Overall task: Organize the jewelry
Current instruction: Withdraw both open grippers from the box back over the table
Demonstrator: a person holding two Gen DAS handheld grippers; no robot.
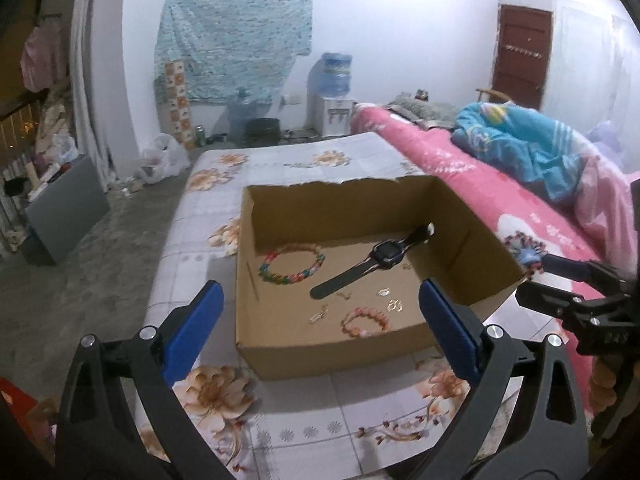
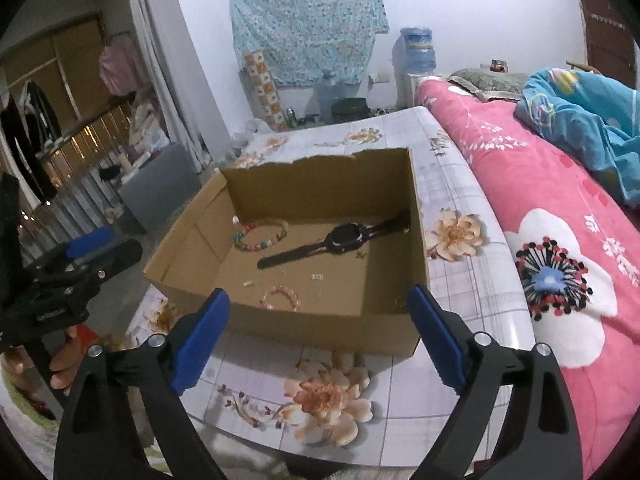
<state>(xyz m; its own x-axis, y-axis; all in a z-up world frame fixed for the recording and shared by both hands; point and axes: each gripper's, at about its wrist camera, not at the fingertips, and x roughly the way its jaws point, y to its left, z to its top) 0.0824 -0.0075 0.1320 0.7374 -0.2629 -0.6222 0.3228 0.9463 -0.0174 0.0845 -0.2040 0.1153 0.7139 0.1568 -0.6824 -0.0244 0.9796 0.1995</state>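
An open cardboard box (image 1: 332, 350) (image 2: 320, 330) stands on a floral-topped table. Inside lie a black watch (image 1: 380, 258) (image 2: 344, 238), a multicoloured bead bracelet (image 1: 292, 266) (image 2: 262, 234), a pink bead bracelet (image 1: 365, 322) (image 2: 280, 298) and small gold earrings (image 1: 394, 305). My left gripper (image 1: 320, 330) is open and empty, in front of the box's near wall. My right gripper (image 2: 318, 334) is open and empty, also before the near wall. Each gripper shows at the edge of the other's view (image 1: 560, 276) (image 2: 96, 248).
The table (image 1: 320, 412) (image 2: 304, 380) has a white floral cover. A bed with a pink flowered blanket (image 2: 560, 264) (image 1: 500, 200) runs along its right side. Floor and a grey box (image 1: 64, 208) lie to the left. A water dispenser (image 1: 330, 96) stands at the far wall.
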